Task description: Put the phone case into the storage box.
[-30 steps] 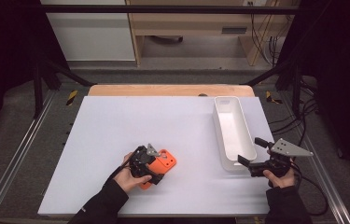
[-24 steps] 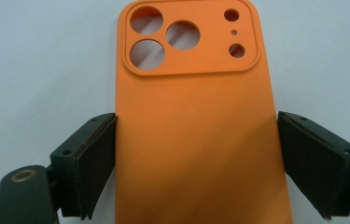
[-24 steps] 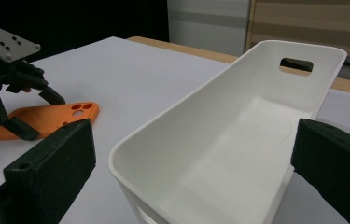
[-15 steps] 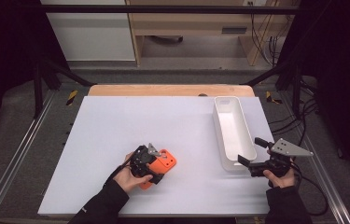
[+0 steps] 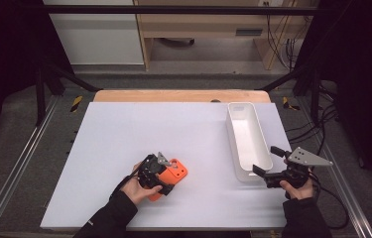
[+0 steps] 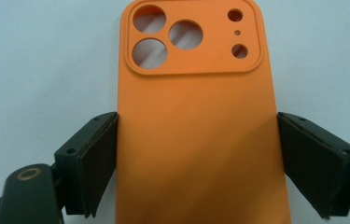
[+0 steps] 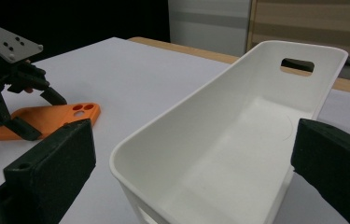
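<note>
- The orange phone case lies flat on the white table, well left of the white bin.
- It looks light, thin and flexible; the long edges suit gripping.
- The left gripper has just been closing and is clamped on those edges.
- The bin is empty.
- The right gripper stands apart at the bin's near end.

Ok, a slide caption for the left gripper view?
Left gripper closed on the long edges of an orange phone case lying on the white table.
</note>
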